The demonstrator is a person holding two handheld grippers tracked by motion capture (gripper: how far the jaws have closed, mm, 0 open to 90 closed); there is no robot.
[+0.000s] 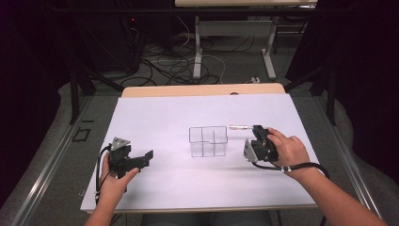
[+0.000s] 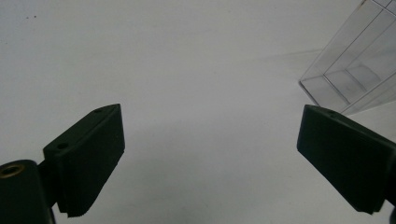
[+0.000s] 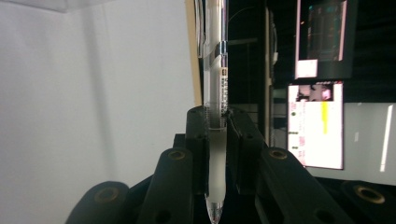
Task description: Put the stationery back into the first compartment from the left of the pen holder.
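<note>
A clear plastic box (image 1: 208, 141) with several compartments stands at the middle of the white table (image 1: 160, 117); in the left gripper view a corner of the box (image 2: 355, 70) is at the upper right. My left gripper (image 1: 143, 157) (image 2: 210, 126) rests on the table to the left of the box, jaws wide open with nothing between them. My right gripper (image 1: 256, 129) (image 3: 215, 114) is just right of the box, shut on a clear pen (image 1: 239, 126) (image 3: 215, 56). The pen sticks out of the jaws toward the box's far right corner.
Beyond the table's far edge, cables (image 1: 174, 66) lie on the floor around the legs of another table (image 1: 197, 47). Lit monitors (image 3: 317, 121) show in the right gripper view. Bare white surface lies in front of and behind the box.
</note>
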